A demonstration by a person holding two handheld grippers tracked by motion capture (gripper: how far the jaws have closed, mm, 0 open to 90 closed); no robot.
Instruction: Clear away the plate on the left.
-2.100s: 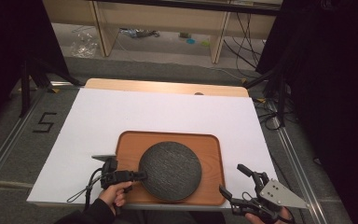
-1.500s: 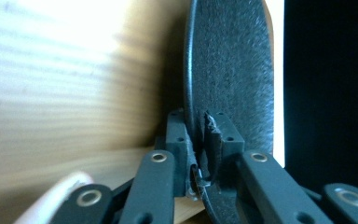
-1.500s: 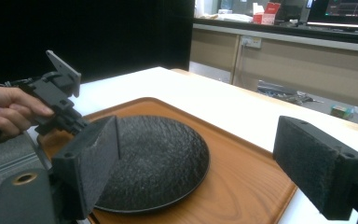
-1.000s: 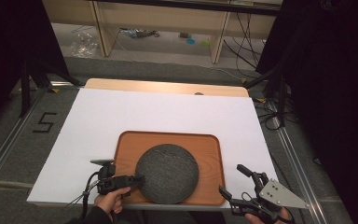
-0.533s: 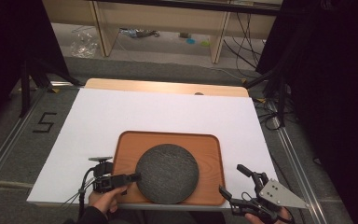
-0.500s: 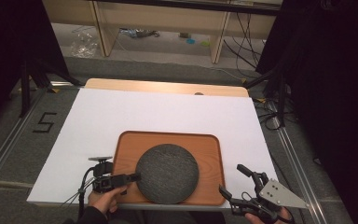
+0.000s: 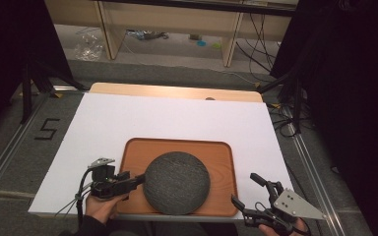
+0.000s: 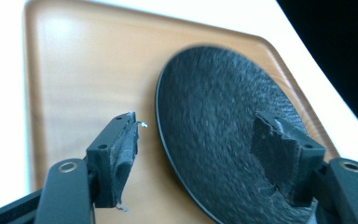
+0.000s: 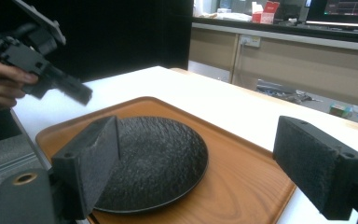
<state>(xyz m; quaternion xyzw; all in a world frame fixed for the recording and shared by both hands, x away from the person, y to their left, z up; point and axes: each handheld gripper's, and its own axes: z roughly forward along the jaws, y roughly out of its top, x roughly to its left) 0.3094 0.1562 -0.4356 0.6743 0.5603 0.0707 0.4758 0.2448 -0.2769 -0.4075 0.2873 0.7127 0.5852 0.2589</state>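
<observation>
Nearest you, at the counter's near edge, your right claw (image 7: 250, 192) sits off the near right corner of the rectangular brown wooden tray (image 7: 221, 153). Its two black jaws stand wide apart with nothing between them, and the grey three-cornered plate on top of it points to the right. In the right gripper view those jaws frame the tray from low down, well clear of it.

Your left claw (image 7: 139, 178) is at the tray's near left corner, held in your left hand (image 7: 100, 207), with the cable trailing off the near edge of the counter. Its jaws have just been opening and now stand apart. In the left gripper view the left edge of the round dark grey rough-textured plate (image 8: 223, 126) lies below and between them, but neither pad presses on it: one jaw hangs over bare tray wood, the other over the plate's surface. In the right gripper view that claw floats above the tray's rim, apart from the plate.

The plate lies flat in the tray, nearer the tray's near edge than its far one, roughly midway between its left and right sides.

The tray rests on the white-topped counter (image 7: 177, 118), towards the near edge. Beyond it the white surface runs to a strip of pale wood along the far edge.
</observation>
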